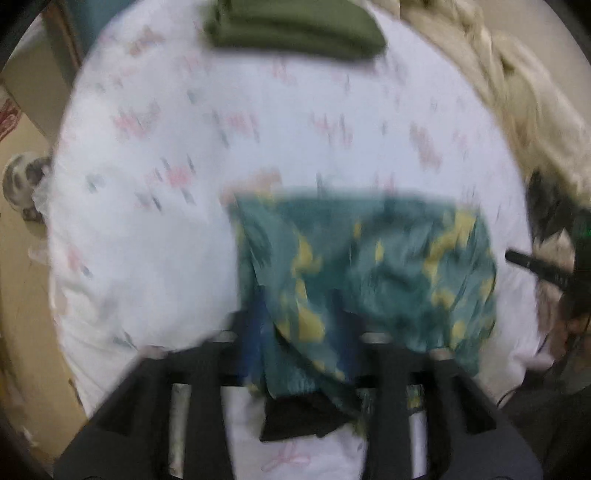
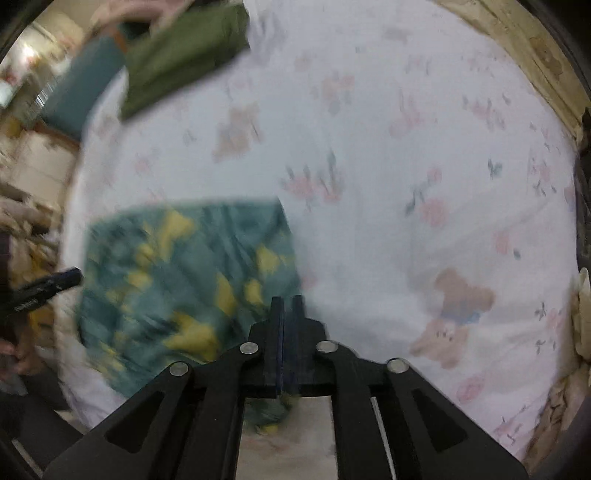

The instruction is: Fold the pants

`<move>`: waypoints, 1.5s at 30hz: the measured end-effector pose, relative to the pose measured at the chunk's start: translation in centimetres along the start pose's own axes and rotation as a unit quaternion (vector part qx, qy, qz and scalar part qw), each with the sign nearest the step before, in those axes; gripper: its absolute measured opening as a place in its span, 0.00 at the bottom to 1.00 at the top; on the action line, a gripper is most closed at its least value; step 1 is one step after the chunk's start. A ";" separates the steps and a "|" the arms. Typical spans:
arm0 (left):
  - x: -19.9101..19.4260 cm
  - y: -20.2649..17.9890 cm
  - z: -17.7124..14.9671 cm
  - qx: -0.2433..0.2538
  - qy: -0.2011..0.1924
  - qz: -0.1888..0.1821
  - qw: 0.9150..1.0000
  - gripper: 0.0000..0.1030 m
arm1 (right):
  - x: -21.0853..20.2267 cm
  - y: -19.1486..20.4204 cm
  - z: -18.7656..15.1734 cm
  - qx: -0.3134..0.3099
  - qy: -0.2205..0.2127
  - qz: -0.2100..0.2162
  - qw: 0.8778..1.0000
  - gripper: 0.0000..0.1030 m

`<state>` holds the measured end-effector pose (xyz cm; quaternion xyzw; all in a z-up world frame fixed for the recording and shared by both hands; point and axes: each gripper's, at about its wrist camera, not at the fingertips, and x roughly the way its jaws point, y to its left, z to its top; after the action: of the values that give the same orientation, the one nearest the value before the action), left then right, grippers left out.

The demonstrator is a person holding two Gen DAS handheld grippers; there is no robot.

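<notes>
The pants are teal with yellow patches and lie bunched on a white floral bedsheet. In the left wrist view my left gripper has cloth draped between its blue fingers, which stand apart; the view is blurred. In the right wrist view the pants lie to the left, and my right gripper is shut with an edge of the cloth pinched between its fingers. The other gripper's tip shows at the far left.
A folded olive-green garment lies at the far edge of the bed, also in the right wrist view. A beige quilt is heaped on the right. Cardboard boxes stand left of the bed.
</notes>
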<state>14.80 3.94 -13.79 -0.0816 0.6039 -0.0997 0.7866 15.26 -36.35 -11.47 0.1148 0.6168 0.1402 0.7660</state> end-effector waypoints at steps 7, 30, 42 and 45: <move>1.0 2.3 3.7 -0.007 -0.043 0.043 0.998 0.75 | 0.3 -0.1 2.2 0.036 -0.022 0.069 0.997 0.65; 0.2 -1.0 8.4 0.134 -0.130 0.021 0.982 0.04 | 1.3 5.8 7.3 -0.123 -0.115 0.062 0.984 0.06; -3.5 -3.8 2.2 0.285 -0.187 0.052 0.939 0.04 | -0.8 4.5 2.5 -0.194 -0.123 0.052 0.972 0.00; -4.5 -4.5 -0.3 0.324 -0.189 0.056 0.925 0.04 | -2.0 3.9 0.3 -0.205 -0.121 0.053 0.970 0.00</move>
<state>13.11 0.71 -8.54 0.1945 0.3824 -0.2280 0.8740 14.89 -33.39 -8.25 0.0043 0.4705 0.2893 0.8336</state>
